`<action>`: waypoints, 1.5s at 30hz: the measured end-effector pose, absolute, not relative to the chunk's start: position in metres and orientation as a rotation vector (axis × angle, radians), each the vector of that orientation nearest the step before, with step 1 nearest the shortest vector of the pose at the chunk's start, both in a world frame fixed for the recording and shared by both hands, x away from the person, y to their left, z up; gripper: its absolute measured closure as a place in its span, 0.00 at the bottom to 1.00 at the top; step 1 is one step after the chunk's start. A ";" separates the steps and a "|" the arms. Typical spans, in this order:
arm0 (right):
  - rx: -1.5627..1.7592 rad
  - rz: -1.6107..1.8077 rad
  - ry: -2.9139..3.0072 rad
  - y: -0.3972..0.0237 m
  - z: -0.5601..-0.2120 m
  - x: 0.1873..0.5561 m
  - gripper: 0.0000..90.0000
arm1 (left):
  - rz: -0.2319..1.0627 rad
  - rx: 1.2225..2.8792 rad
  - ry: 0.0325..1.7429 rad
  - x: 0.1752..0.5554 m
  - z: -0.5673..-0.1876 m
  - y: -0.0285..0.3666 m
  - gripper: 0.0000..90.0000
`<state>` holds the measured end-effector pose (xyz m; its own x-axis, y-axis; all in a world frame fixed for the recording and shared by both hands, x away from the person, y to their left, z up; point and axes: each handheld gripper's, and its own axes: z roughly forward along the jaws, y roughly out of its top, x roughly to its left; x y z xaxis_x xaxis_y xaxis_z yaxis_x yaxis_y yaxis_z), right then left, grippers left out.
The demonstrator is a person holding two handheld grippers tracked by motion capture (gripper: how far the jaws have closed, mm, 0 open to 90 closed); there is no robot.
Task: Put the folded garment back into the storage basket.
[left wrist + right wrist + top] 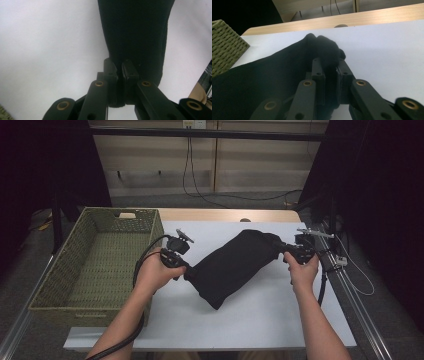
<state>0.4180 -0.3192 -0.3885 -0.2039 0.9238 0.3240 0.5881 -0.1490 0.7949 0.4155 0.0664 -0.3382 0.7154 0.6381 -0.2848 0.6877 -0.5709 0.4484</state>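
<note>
A black cloth (232, 265) hangs stretched between both grippers just above the white table (260, 320). My left gripper (186, 269) is shut on the cloth's left edge, and a lower corner of the cloth droops toward the table. In the left gripper view the jaws pinch the cloth (136, 35) with the left gripper (119, 68) pointing along it. My right gripper (282, 249) is shut on the cloth's right end. In the right gripper view a bunched fold of the cloth (322, 48) sits clamped in the right gripper (329, 66).
A woven green basket (75, 285) stands at the left edge of the table, close to the left hand. A wooden strip (225, 215) runs along the table's far edge. Cables (350, 270) lie by the right rail.
</note>
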 end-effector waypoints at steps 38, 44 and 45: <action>1.606 1.374 1.802 -0.290 -0.351 0.432 0.89 | -0.132 2.548 1.038 0.423 -0.283 0.082 0.94; 1.590 1.380 1.813 -0.286 -0.347 0.434 0.89 | -0.125 2.560 1.040 0.423 -0.275 0.085 0.94; 1.589 1.385 1.813 -0.285 -0.347 0.435 0.89 | -0.127 2.564 1.041 0.423 -0.274 0.085 0.94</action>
